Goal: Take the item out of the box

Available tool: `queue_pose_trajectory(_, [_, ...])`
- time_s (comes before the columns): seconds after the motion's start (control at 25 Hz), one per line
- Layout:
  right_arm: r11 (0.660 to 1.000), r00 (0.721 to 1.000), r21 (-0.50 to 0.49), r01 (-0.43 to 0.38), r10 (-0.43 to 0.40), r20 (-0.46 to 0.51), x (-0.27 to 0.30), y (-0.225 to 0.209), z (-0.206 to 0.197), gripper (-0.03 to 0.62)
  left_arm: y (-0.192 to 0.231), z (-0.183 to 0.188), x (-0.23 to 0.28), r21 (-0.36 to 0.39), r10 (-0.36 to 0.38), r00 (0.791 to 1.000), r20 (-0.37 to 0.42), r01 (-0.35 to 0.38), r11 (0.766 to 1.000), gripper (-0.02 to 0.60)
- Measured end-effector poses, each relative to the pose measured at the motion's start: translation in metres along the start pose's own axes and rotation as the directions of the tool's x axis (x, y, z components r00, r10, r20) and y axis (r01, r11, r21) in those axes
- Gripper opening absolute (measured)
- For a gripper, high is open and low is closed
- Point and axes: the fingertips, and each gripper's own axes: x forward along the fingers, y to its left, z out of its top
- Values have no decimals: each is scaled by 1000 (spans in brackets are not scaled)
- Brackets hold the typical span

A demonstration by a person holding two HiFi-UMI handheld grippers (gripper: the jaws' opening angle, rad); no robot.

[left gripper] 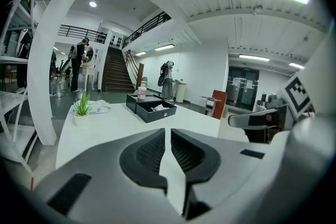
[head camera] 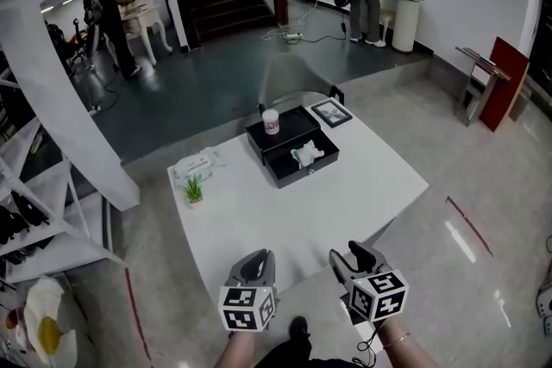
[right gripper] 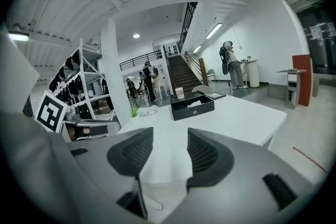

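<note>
Item (head camera: 308,154): one, white, crumpled, lying inside open black box (head camera: 297,171). One box, on far part of white table (head camera: 259,220). One cup (head camera: 271,121) on box's rear part; one frame (head camera: 330,112) just beside box; one small plant (head camera: 194,189) near table's left edge. Two grippers at near edge, well apart from box. Left gripper (head camera: 258,258): jaws a narrow slit apart, nothing between. Right gripper (head camera: 356,254): jaws clearly apart, empty. Background: two persons, one person (head camera: 110,13) far left, one far right.
</note>
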Motion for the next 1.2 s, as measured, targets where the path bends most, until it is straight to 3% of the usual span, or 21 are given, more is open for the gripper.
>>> queue_pose_trajectory(0.64, [998, 998, -10, 67, -67, -18, 51, -11, 24, 196, 41, 13, 41, -14, -43, 999, -20, 43, 999, 35])
queue_pose_trajectory(1.2, [996, 997, -49, 74, -74, 0, 88, -38, 64, 196, 61, 30, 67, -25, -10, 1000, -10, 10, 1000, 35])
